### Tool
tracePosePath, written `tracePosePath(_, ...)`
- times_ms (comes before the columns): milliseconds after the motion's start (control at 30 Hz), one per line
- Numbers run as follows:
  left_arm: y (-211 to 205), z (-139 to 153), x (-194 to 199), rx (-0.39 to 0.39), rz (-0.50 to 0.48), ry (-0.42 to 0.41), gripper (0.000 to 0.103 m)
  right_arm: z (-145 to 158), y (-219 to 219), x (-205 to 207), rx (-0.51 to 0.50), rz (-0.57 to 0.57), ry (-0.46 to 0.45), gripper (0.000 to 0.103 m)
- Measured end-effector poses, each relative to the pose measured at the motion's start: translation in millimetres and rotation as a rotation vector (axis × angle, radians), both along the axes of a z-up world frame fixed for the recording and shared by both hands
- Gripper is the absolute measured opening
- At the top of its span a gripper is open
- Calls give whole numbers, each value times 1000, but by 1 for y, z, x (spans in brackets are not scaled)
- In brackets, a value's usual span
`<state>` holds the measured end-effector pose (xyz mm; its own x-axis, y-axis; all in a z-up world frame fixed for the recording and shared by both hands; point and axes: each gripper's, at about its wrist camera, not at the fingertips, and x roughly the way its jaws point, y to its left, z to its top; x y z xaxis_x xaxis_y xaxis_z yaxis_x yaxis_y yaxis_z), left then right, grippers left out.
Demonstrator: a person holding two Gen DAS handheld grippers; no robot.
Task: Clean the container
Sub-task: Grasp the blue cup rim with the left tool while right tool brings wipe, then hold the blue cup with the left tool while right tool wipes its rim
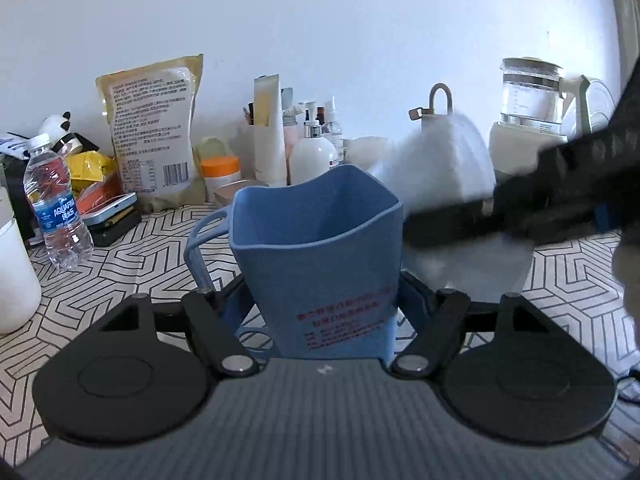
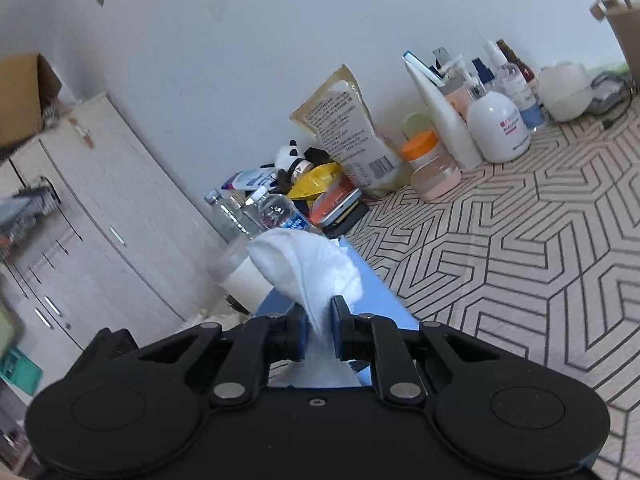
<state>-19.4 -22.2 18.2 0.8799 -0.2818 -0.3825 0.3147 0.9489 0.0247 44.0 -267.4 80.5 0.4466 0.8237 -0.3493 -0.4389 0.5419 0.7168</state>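
Note:
A blue plastic container with a side handle and red print stands upright and open-topped between the fingers of my left gripper, whose pads press on its two sides. To its right, blurred, my right gripper reaches in from the right with a white cloth bunched at its tip, just beside the container's rim. In the right wrist view the right gripper is shut on that white cloth, which hangs over the blue container's edge below it.
The patterned tabletop carries a water bottle, a tan pouch, lotion bottles and a glass kettle along the wall. An orange-lidded jar and a pale cabinet show in the right wrist view.

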Motion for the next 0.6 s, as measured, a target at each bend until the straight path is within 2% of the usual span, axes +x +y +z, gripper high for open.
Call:
tracePosePath(133, -6, 0, 0, 40, 1, 0, 74, -16, 4, -1, -23, -29, 40, 17)
tracePosePath(267, -11, 0, 0, 70, 2, -5, 74, -1, 8, -14, -88, -59, -43, 16)
tracePosePath(400, -13, 0, 0, 86, 4, -8, 74, 19, 18, -31, -114, -16, -126, 16)
tracePosePath(467, -10, 0, 1, 73, 6, -4, 74, 26, 26, -36, -171, -14, -164, 16)
tracePosePath(533, -8, 1, 2, 64, 6, -2, 74, 30, 32, -38, -211, -11, -184, 16)
tracePosePath(600, -15, 0, -1, 95, 5, -5, 74, 34, 35, -39, -214, 9, -193, 16)
